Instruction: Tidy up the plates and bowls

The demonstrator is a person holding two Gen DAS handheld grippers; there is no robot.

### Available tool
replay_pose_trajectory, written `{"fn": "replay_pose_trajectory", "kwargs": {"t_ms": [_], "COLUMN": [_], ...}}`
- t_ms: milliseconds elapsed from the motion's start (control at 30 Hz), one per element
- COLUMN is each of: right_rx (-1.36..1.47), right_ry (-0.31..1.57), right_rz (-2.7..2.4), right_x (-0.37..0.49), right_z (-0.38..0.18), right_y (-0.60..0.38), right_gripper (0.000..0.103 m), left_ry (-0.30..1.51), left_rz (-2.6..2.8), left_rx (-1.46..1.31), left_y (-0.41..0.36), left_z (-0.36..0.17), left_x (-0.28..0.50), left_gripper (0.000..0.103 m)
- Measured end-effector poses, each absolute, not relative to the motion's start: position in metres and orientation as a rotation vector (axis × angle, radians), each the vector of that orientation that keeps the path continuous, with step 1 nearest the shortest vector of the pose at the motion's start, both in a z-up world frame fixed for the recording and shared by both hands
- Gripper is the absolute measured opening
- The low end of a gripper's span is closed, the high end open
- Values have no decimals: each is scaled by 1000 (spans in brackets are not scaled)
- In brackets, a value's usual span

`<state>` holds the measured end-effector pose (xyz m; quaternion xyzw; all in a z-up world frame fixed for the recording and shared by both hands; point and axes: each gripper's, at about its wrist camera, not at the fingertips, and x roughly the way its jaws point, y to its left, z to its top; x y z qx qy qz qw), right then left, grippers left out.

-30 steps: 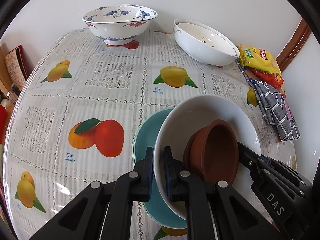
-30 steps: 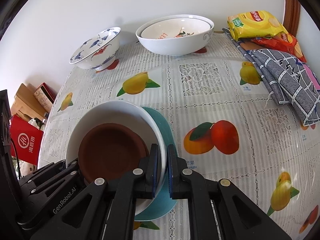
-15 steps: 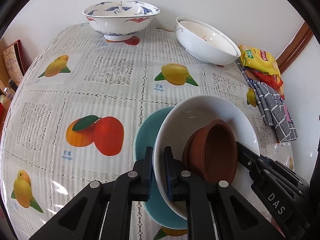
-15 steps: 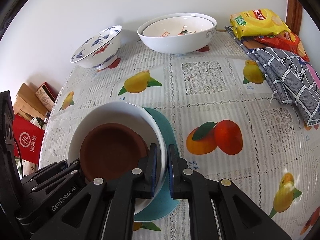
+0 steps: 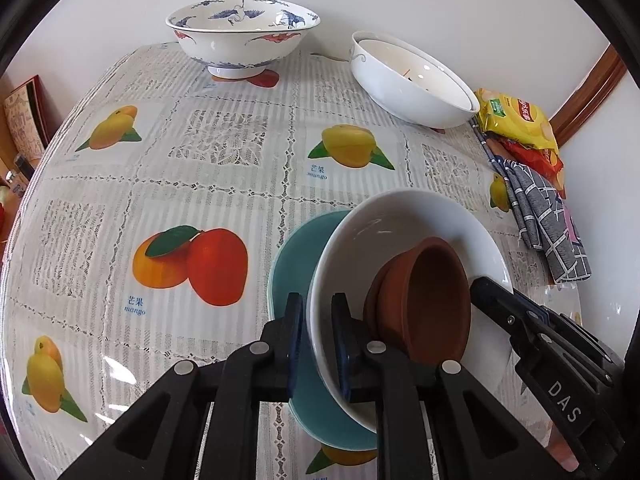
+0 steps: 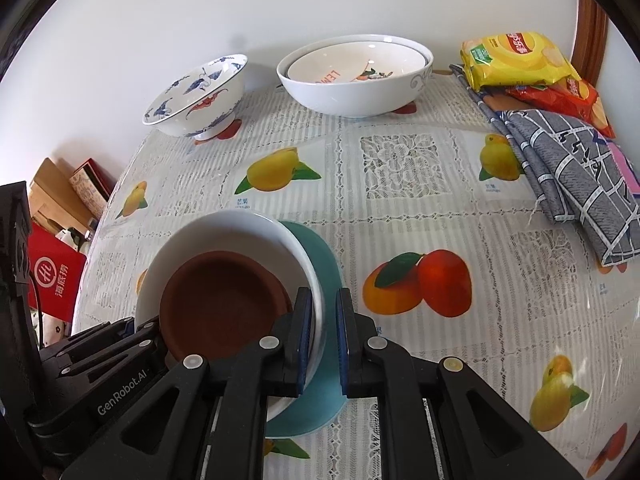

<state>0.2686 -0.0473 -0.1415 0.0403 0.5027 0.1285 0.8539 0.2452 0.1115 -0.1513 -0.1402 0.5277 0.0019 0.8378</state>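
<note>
A white bowl (image 5: 400, 216) (image 6: 224, 224) with a brown clay bowl (image 5: 432, 304) (image 6: 224, 304) inside it rests on a teal plate (image 5: 296, 248) (image 6: 324, 256) near the front of the table. My left gripper (image 5: 317, 320) straddles the white bowl's left rim. Its jaws are opening, and the rim stands between the pads with a small gap on each side. On the opposite rim my right gripper (image 6: 322, 312) is shut. The right gripper (image 5: 486, 292) also shows in the left wrist view at the far rim.
At the back stand a blue-and-red patterned bowl (image 5: 240, 36) (image 6: 196, 96) and two nested white bowls (image 5: 412, 80) (image 6: 356, 76). Snack bags (image 6: 516, 60) and a folded grey cloth (image 6: 576, 168) lie at the right. Boxes (image 6: 52, 280) sit beyond the table's left edge.
The left gripper's jaws have parted a little around the white bowl's rim. The right gripper's jaws, the bowls and the plate look unchanged.
</note>
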Motion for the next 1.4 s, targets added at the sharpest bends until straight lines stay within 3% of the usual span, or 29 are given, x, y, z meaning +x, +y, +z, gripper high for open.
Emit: {"fn": "replay_pose_trajectory", "kwargs": {"t_ms": [233,567,667,767,933,1100,1267,1300,1367,1400], "right_rx": [72,44,15,-38,-19,11,27,28,33,36], "right_ry": [1045,1013,986,925,902,883,857,851,832,818], "right_rz": [285,276,259,206,169,131,94,91,79,76], "right_x": [258,227,212,188,157,122,87,81,68,61], "right_z": [-132,-109,-97,-82,-63,-45,-30,-28,-24,-21], "right_y": [-51,-62,-68,-80,-107,-136,-164,-168,-178,-183], "right_gripper": [11,20,36,45,46,47,48,51,75,77], "left_ry": [1098,1057,1038,1018,974,909,859,851,832,821], "left_rz": [14,9,3,-8,-31,-66,-74,-73,-67,-63], "left_rx": [-288,-260,-234,-221,-194,-183,-155,-147,-134,-130], "left_y": [113,104,95,84,60,32,7,3,-4,-7], "left_z": [-138,-108,-95,-83,-61,-39,-22,-20,-15,-12], "left_x": [235,206,191,175,145,111,79,73,61,55], "left_gripper": [22,28,31,37,41,57,64,65,67,70]}}
